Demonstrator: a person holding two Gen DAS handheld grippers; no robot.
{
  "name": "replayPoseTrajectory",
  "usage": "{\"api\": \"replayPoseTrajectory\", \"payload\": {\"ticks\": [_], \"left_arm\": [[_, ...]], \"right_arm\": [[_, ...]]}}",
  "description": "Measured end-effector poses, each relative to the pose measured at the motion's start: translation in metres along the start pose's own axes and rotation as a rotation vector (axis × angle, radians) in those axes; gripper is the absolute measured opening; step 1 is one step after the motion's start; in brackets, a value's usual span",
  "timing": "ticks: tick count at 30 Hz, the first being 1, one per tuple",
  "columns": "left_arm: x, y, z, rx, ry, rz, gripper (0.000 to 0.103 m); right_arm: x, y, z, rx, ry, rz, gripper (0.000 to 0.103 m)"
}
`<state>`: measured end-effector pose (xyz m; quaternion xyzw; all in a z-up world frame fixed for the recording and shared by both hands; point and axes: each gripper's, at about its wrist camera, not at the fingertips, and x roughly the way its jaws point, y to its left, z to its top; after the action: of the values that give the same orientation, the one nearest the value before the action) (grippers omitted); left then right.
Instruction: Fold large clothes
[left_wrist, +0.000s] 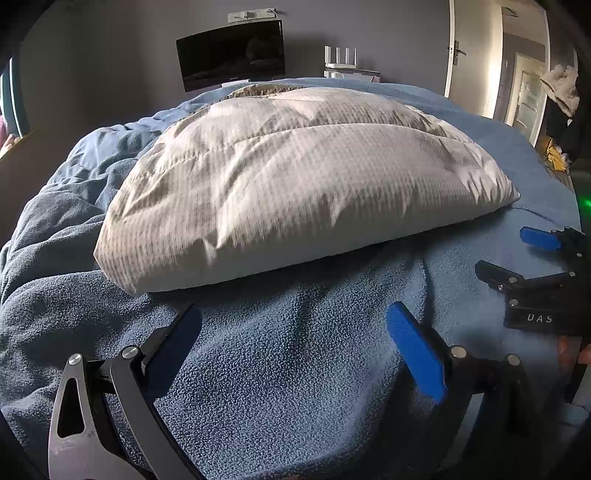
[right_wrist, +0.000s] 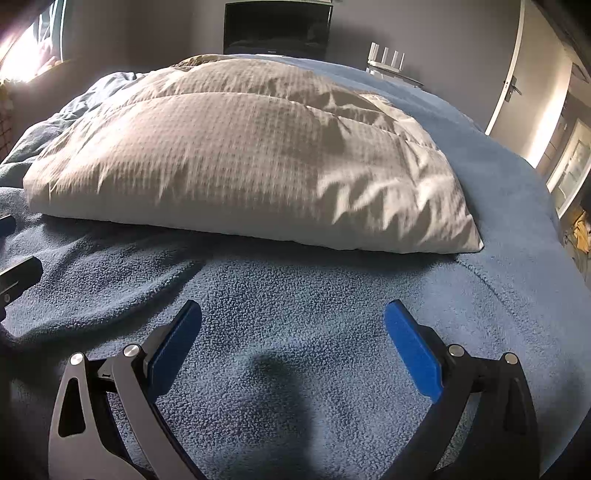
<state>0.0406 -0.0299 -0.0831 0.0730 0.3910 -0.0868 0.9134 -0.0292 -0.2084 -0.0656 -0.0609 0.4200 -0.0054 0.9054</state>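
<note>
Both claws wait, wide apart and empty.
The left gripper (left_wrist: 293, 332) and right gripper (right_wrist: 291, 332) hover above the fuzzy blue fleece blanket (right_wrist: 295, 295), near the puffy cream checked quilt (right_wrist: 236, 155), perhaps already folded.

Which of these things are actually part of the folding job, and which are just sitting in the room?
Part of the job:
beige quilt
blue fleece blanket
left gripper, jaws open
right gripper, jaws open

Just there:
television
router
door

Home bedroom: bed with blue blanket (left_wrist: 295, 369), wall television (left_wrist: 231, 55), door (right_wrist: 517, 74).
</note>
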Motion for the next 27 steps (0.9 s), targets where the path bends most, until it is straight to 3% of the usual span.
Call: {"api": "replayPoseTrajectory", "payload": {"ticks": [27], "left_arm": [[0.0015,-0.0001,-0.0011,0.002,0.005,0.001,0.096]], "right_arm": [[0.0016,0.0005,-0.0005,0.001,0.004,-0.001,0.095]]}}
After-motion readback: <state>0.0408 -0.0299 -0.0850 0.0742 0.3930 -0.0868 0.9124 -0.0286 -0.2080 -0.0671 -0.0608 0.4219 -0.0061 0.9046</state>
